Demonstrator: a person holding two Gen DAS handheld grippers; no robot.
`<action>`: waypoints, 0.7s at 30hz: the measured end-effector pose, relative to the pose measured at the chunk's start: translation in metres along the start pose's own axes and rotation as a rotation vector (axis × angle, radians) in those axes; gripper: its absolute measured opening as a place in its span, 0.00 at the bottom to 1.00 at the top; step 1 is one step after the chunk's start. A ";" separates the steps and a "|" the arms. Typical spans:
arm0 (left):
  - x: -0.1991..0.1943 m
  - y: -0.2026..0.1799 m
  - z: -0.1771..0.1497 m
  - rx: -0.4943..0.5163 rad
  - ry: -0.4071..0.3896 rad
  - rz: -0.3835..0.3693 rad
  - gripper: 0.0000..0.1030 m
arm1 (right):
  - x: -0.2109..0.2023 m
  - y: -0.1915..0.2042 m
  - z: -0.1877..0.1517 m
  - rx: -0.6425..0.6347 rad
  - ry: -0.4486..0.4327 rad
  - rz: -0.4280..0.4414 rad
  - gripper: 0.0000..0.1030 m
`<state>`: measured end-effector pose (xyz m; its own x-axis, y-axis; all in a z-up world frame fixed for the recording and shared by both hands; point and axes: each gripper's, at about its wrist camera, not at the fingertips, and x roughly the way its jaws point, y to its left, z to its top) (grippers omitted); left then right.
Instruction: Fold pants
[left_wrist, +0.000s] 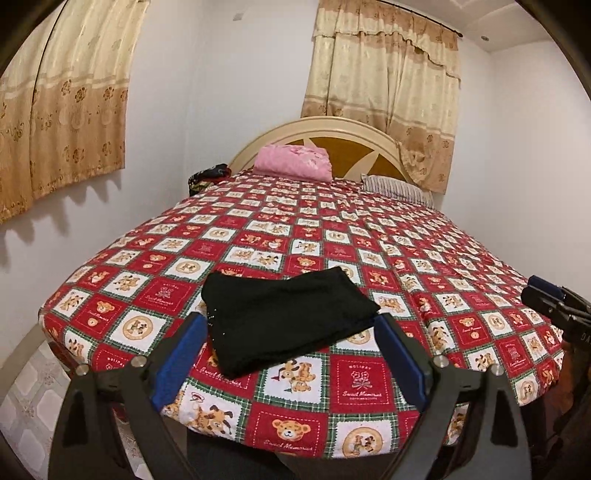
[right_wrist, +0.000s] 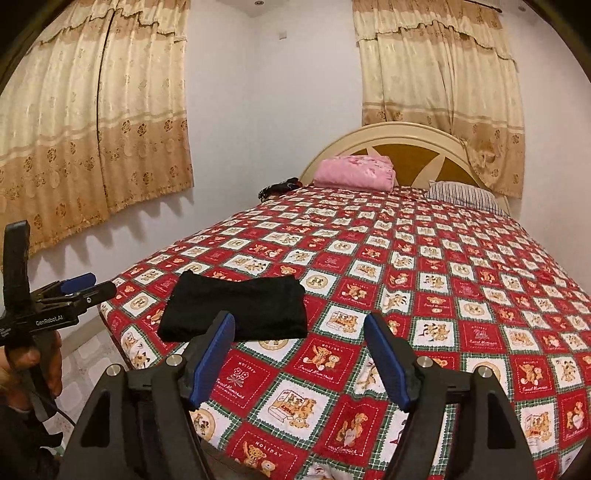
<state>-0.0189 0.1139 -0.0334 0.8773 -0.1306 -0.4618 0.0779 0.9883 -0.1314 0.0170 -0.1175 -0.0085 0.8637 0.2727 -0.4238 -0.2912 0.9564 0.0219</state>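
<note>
Left tool (left_wrist: 291, 354) wide open, empty, folded black pants (left_wrist: 284, 314) beyond

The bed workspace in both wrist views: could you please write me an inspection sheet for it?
Surface: bed with red, white and green teddy-bear patterned cotton sheet, smooth.
Job's things: black fabric pants, folded into a compact rectangle near the foot of the bed, held by neither gripper.
Clutter: folded pink blanket, striped pillow and a dark patterned bundle, all at the head end, apart from the pants.
Grippers: left gripper open, empty; right gripper open, empty.
Cables: one dark cable below the left gripper's handle.
Surroundings: cream arched headboard, beige floral curtains, white walls, tiled floor.
</note>
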 end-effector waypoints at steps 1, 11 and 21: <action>-0.002 -0.002 0.001 0.004 -0.003 -0.001 0.95 | -0.002 0.001 0.001 -0.003 -0.005 -0.001 0.72; -0.012 -0.012 0.002 0.034 -0.022 -0.002 0.97 | -0.009 0.004 0.002 -0.018 -0.019 0.004 0.72; -0.012 -0.015 0.001 0.049 -0.023 0.037 1.00 | -0.010 0.009 0.001 -0.037 -0.024 0.008 0.72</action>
<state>-0.0304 0.1006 -0.0248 0.8906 -0.0925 -0.4452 0.0679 0.9952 -0.0709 0.0059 -0.1118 -0.0027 0.8710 0.2828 -0.4016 -0.3122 0.9500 -0.0082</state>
